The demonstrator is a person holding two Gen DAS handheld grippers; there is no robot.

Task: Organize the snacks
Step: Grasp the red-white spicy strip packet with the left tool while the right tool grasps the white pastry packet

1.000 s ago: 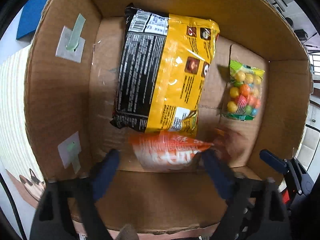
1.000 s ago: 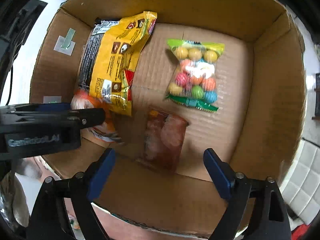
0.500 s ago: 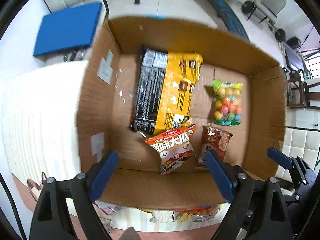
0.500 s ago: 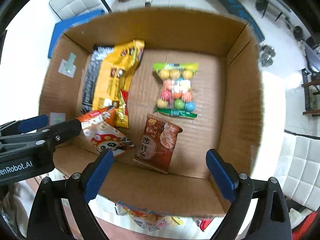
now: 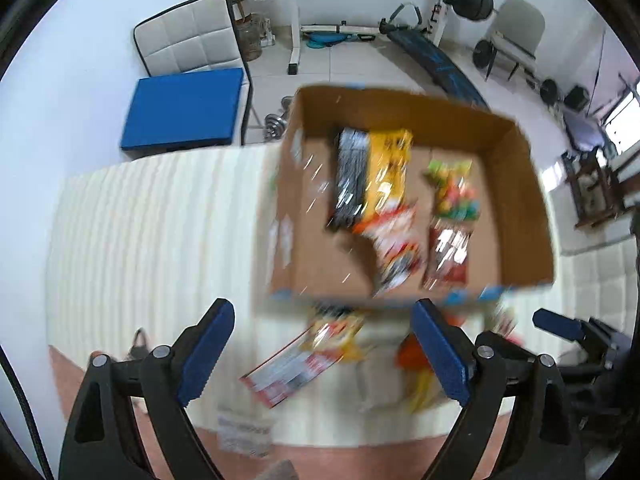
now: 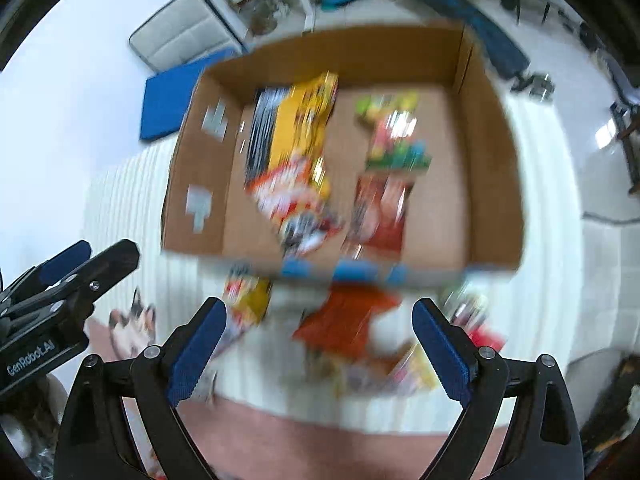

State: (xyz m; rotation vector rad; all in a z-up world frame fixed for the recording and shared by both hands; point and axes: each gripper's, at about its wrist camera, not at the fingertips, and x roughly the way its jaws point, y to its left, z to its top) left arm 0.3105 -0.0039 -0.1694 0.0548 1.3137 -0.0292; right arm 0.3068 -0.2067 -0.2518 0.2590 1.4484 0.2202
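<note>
An open cardboard box stands on a white ribbed mat. Inside lie a large yellow-and-black bag, an orange-and-white bag, a bag of coloured balls and a brown-red pack. Both views are blurred. My left gripper is open and empty, above the mat in front of the box. My right gripper is also open and empty, over loose snacks near the box's front wall.
Several loose snack packs lie on the mat in front of the box, among them a red-and-white pack and an orange bag. Beyond the table are a blue pad, a white chair and a weight bench.
Both grippers have risen and drawn back out of the box. The orange-and-white bag between the left fingers a second ago now lies in the box. Loose snacks in front have come into view.
</note>
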